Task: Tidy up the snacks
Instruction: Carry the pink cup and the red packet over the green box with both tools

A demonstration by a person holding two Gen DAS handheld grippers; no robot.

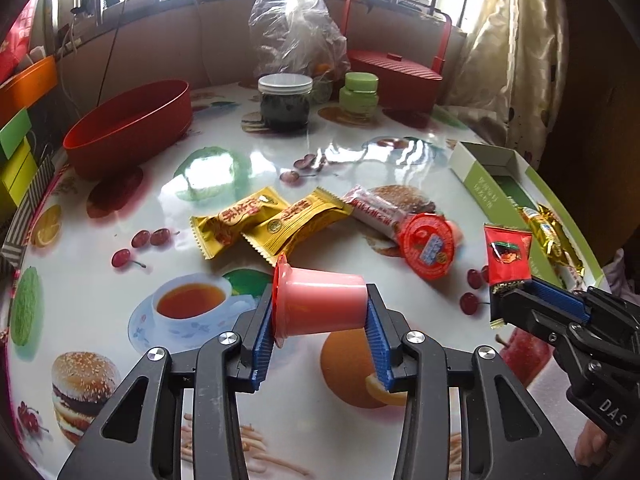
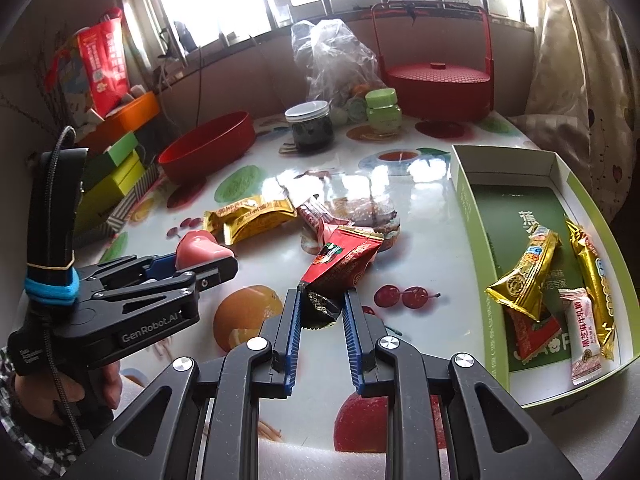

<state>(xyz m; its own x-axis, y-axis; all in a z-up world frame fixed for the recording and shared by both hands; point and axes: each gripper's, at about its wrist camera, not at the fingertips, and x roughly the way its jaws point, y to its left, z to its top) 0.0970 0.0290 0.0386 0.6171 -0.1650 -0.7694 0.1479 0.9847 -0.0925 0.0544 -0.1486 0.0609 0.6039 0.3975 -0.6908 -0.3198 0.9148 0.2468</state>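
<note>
Left wrist view shows the left claw (image 1: 320, 312) clenched on a pink jelly cup (image 1: 320, 304), lying sideways between the blue pads, rim to the left, above the printed table (image 1: 120, 208). Only this view shows a second jelly cup (image 1: 428, 246) with its red foil lid facing up, beside two yellow snack packets (image 1: 272, 222) and a white-and-red bar (image 1: 372, 210). The right wrist view shows the right claw (image 2: 320, 308) clamped on the dark end of a red snack packet (image 2: 340, 264). It alone reveals the inside of the green box (image 2: 472, 220): gold packets (image 2: 528, 272), a pink-white one and a red one. "GenRobot.AI" is printed on the left claw's body; "DAS" on the right claw's in the other view.
</note>
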